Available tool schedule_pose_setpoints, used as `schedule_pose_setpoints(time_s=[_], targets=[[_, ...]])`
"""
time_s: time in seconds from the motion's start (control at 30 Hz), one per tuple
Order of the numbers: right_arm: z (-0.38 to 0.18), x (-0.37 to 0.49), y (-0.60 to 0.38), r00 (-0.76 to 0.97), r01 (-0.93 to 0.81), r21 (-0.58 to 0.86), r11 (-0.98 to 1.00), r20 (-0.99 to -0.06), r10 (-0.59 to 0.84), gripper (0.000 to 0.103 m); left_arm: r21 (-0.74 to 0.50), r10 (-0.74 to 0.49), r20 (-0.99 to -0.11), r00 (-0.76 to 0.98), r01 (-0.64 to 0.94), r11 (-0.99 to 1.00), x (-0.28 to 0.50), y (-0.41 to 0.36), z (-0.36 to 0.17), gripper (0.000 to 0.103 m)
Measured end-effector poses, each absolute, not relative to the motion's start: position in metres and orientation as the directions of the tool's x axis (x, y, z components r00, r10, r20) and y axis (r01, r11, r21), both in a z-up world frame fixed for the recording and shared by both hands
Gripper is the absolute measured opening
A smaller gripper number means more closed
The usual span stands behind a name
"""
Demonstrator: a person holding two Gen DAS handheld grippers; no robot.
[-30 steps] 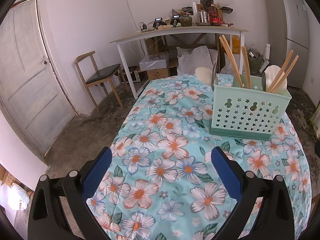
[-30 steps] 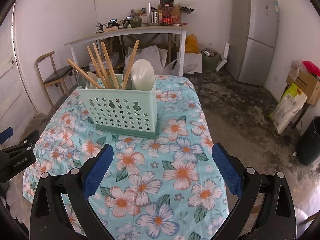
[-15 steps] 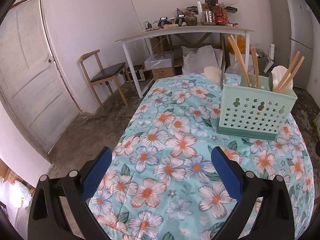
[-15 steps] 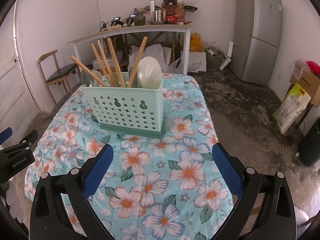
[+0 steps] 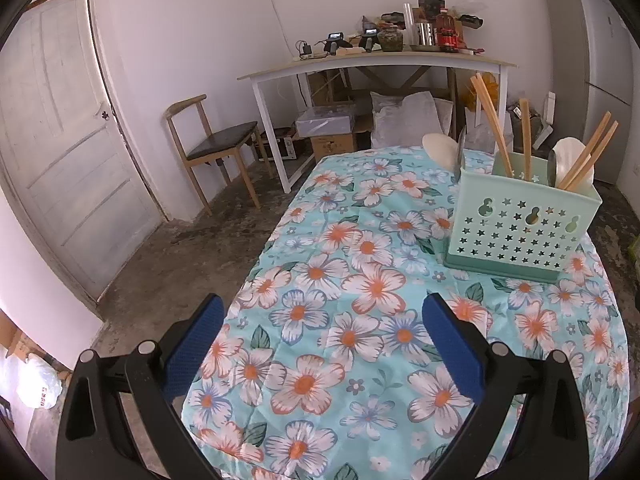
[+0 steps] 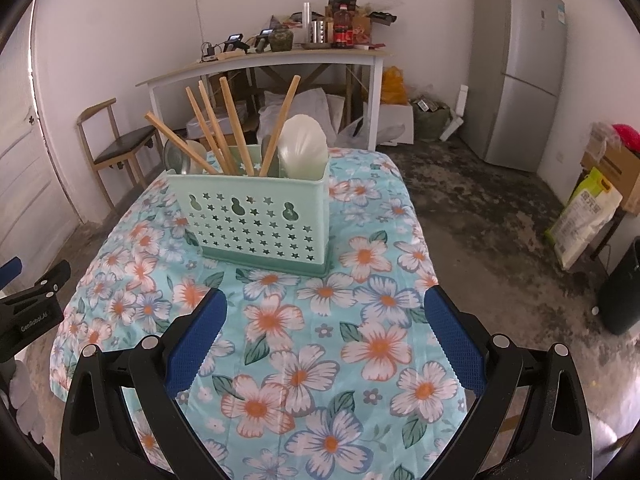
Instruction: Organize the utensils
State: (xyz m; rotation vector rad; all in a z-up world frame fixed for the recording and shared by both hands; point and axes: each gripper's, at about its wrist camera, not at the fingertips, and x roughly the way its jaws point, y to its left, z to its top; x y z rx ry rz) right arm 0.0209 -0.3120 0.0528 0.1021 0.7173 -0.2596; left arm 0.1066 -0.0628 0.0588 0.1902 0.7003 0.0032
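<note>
Both the left gripper (image 5: 322, 316) and right gripper (image 6: 325, 310) hover wide apart, empty, above the tablecloth (image 6: 360, 280).

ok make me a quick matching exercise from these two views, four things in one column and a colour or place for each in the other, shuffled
Things:
1. utensil holder
2. chopsticks
3. gripper pads
4. wooden chair

Colour or place:
A. blue
B. on the floor beside the door
C. mint green, standing on the floral tablecloth
D. light wood, upright in the holder

Pairs: 1-C, 2-D, 3-A, 4-B
</note>
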Motion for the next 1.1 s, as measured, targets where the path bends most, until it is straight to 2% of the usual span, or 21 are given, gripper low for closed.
schedule_pose_setpoints(time_s=[1.1], targets=[[0.0525, 0.0215, -0.3138, 0.723, 0.263, 0.002, 0.965, -0.663, -0.195, 0.095, 0.176, 0.064, -0.643, 0.763, 0.066, 0.982, 0.1065, -0.0668, 0.0579, 0.097]])
